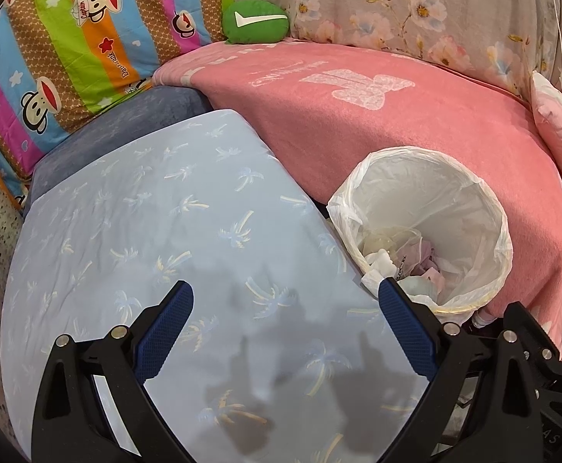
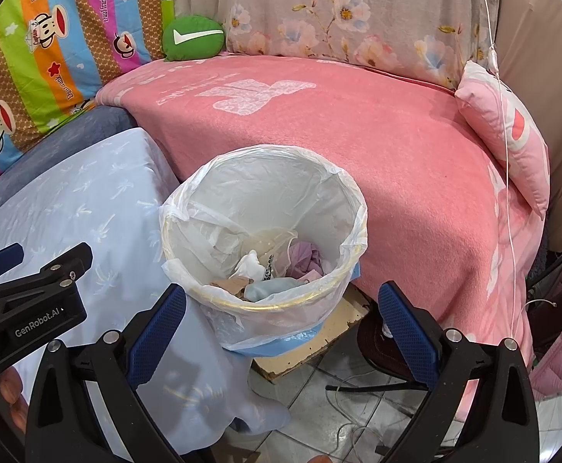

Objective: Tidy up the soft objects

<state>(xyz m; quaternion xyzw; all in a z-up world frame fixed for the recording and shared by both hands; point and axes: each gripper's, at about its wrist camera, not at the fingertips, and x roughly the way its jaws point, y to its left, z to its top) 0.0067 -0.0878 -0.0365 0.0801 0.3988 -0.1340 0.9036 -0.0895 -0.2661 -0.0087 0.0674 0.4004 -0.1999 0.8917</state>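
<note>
A round green cushion [image 1: 255, 20] [image 2: 193, 36] with a white tick mark rests at the back of the pink blanket [image 1: 377, 123] [image 2: 338, 142]. A pink pillow [image 1: 560, 131] [image 2: 508, 131] leans at the blanket's right end. A light blue cloth with palm prints [image 1: 172, 239] [image 2: 80, 208] covers a blue stool. My left gripper [image 1: 285, 305] hovers open above that cloth, holding nothing. My right gripper [image 2: 281, 305] is open and empty in front of the bin. The left gripper's body [image 2: 30, 301] shows at the right wrist view's left edge.
A white bin [image 1: 470, 193] [image 2: 342, 189] lined with a clear bag holds crumpled scraps, between stool and blanket. A striped monkey-print quilt [image 1: 68, 58] [image 2: 41, 50] and a floral cover [image 1: 416, 4] [image 2: 338, 7] back the seat. Cables lie on the tiled floor [image 2: 350, 416].
</note>
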